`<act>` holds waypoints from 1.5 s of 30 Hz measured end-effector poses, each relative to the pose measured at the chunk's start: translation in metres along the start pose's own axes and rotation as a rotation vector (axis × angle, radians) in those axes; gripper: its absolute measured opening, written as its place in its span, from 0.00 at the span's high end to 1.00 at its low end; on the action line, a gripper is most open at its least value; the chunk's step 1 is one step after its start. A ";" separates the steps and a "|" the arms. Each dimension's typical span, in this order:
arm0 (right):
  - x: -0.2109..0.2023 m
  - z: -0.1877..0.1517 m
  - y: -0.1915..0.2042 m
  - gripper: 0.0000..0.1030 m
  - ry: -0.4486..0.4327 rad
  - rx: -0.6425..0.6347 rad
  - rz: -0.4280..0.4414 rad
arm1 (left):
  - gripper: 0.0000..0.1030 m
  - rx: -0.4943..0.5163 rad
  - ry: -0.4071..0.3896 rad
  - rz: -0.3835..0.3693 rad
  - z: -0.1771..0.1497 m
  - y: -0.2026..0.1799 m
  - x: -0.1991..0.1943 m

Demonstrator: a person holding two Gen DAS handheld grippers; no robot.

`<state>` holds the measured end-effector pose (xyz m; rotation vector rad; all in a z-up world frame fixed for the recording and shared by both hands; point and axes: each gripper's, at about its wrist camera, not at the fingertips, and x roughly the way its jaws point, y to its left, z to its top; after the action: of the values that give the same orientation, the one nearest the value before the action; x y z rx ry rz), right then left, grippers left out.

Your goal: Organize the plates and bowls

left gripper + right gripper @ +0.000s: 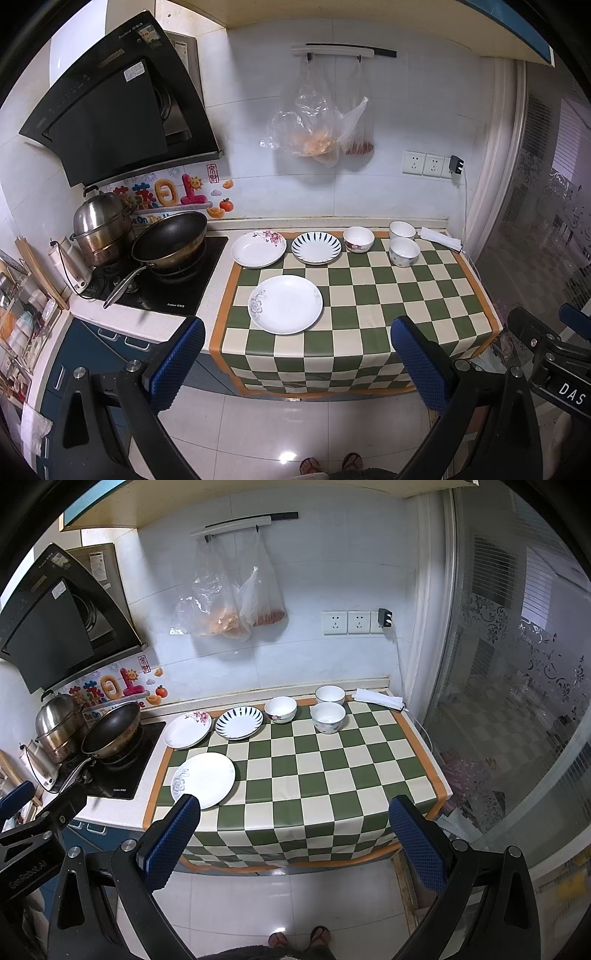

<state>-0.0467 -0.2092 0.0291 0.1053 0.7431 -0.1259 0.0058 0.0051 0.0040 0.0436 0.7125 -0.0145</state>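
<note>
The plates (285,304) and bowls (358,239) were seen to be of glossy, smooth glazed ceramic, laid on a matt checked cloth (388,295) over the desk. The steamer pot (101,229) was of shiny metal, the floor (280,432) of glossy tile, and the tool pads (421,363) were covered in rough, dimpled blue rubber.

White tiled wall (406,110), glossy tiled floor (277,424), frosted glass door (517,701)

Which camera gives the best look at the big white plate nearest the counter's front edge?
The left wrist view: the big white plate sits whole and unobstructed on the checkered cloth, grey flower pattern visible. In the right wrist view the same plate is off to the left, its near rim partly covered by a blue finger pad.
</note>
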 end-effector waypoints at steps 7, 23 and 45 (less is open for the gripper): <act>0.000 0.000 0.002 0.00 -0.001 -0.001 -0.001 | 0.00 -0.003 0.001 0.001 0.001 0.000 0.000; 0.000 0.002 0.005 0.00 -0.001 0.004 0.005 | 0.00 0.001 0.000 -0.001 0.002 0.002 0.000; 0.012 0.000 0.008 0.00 0.007 0.015 0.026 | 0.00 -0.007 0.003 0.021 0.006 0.005 0.005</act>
<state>-0.0367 -0.2024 0.0215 0.1299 0.7479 -0.1060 0.0135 0.0099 0.0056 0.0447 0.7148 0.0078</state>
